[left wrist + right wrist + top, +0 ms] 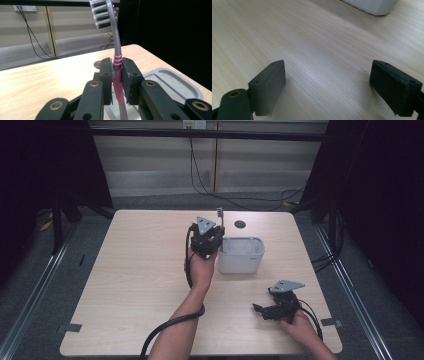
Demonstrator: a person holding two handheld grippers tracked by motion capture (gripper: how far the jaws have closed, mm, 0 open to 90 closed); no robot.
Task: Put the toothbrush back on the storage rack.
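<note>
The table (140, 270) carries a white bin (241, 255) standing near the middle of its far half, a little toward the right edge. The left hand-held gripper (214, 226) is raised just beside the bin's left wall, and in it stands a toothbrush (116, 60), its long axis close to upright: the bristled head (100, 13) is at the top, the grey and pink handle runs down between the jaws and out below them, over the bin's rim (175, 80). The neck bows slightly, and the bristles face left in the left gripper view. The jaws are closed to a narrow gap, both pads pressed against the ribbed pink part of the handle, so the brush is clamped at about mid-length. The right hand-held gripper (261, 310) lies low near the table's near right corner, well apart from the bin; its jaws are spread wide over bare wood with nothing between them.
</note>
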